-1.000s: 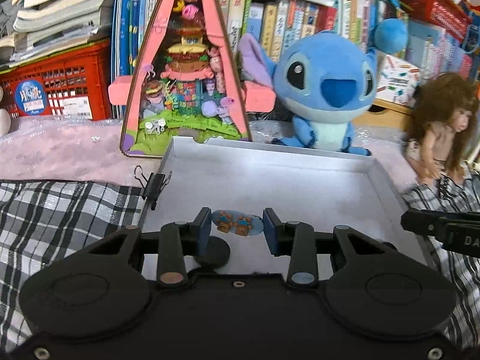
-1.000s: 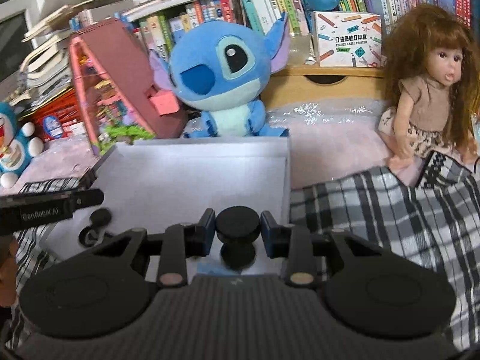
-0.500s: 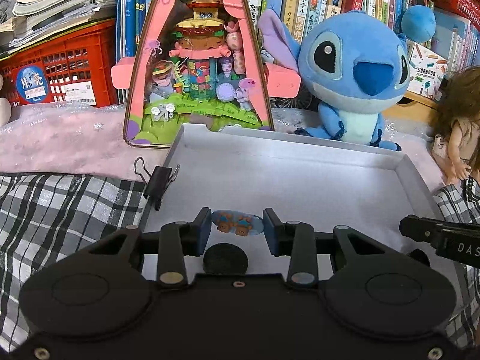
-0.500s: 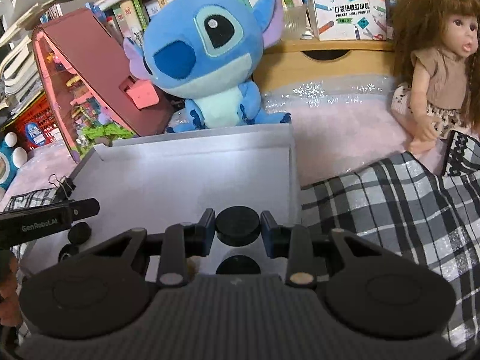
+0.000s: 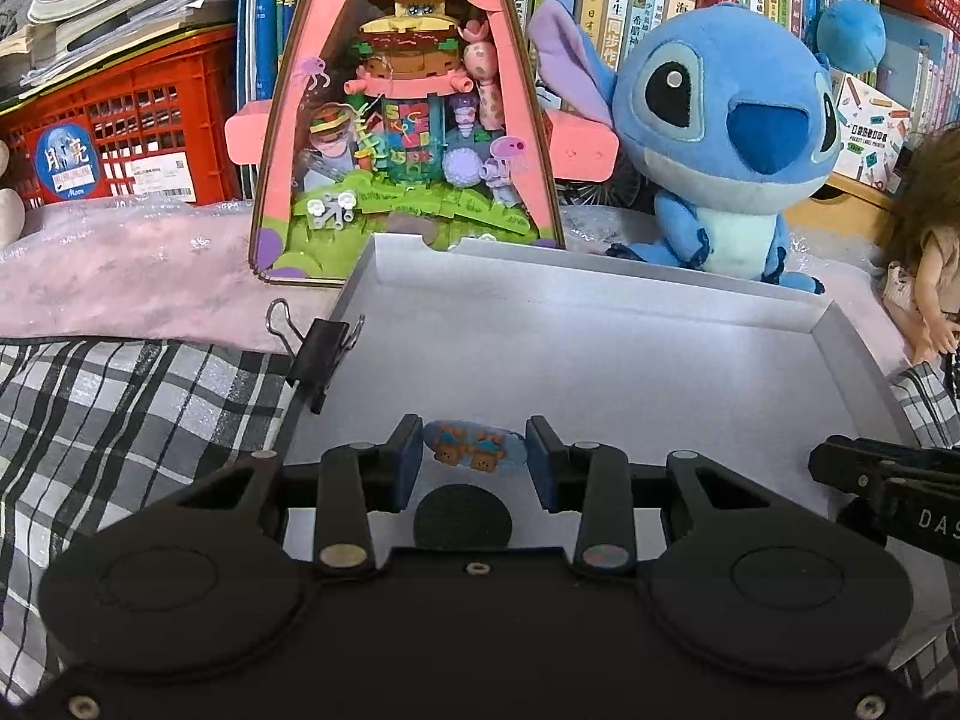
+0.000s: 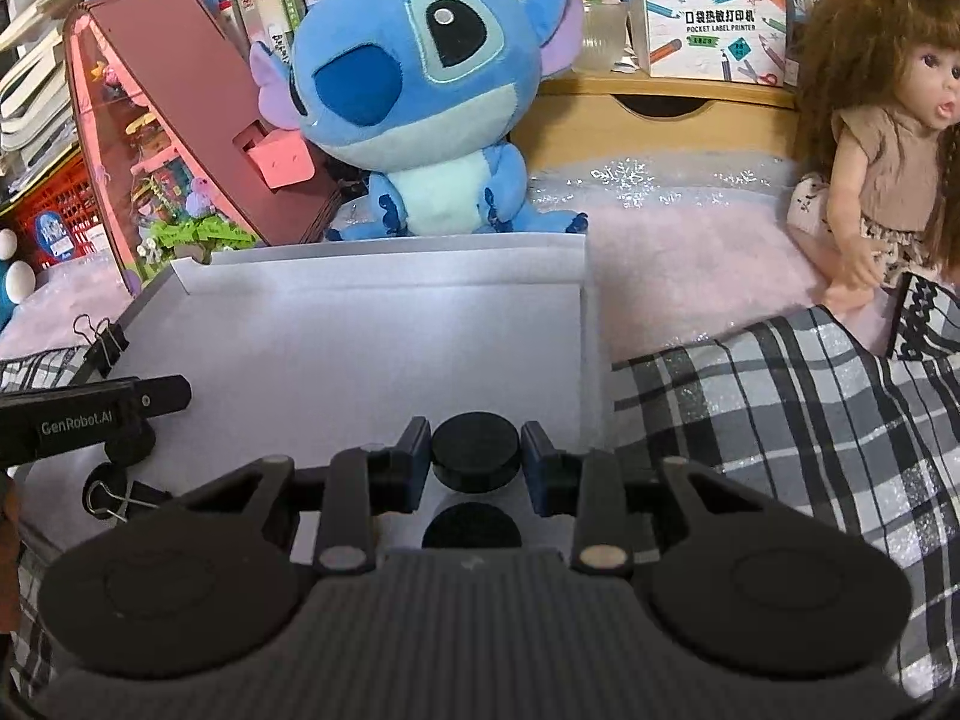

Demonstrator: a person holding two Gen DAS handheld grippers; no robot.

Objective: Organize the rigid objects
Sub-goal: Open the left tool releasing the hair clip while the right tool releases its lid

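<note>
A shallow grey tray (image 5: 600, 348) lies on the checked cloth; it also shows in the right wrist view (image 6: 360, 324). My left gripper (image 5: 474, 456) is shut on a small blue oval piece with two bears (image 5: 473, 451) above the tray's near part. A black disc (image 5: 462, 519) lies below it. My right gripper (image 6: 476, 459) is shut on a black round puck (image 6: 476, 457) above the tray's near right corner. A second black disc (image 6: 471, 527) lies beneath it. The left gripper's finger (image 6: 96, 411) shows at the left.
A black binder clip (image 5: 321, 354) grips the tray's left rim; another (image 6: 111, 495) lies in the tray. Behind stand a pink toy house box (image 5: 408, 120), a blue plush (image 5: 726, 138), a doll (image 6: 882, 138), a red crate (image 5: 120, 126) and bookshelves.
Both grippers have risen a little with their pieces. The black disc under the right gripper now lies apart from the held puck. The scene behind sits lower and nearer in both views.
</note>
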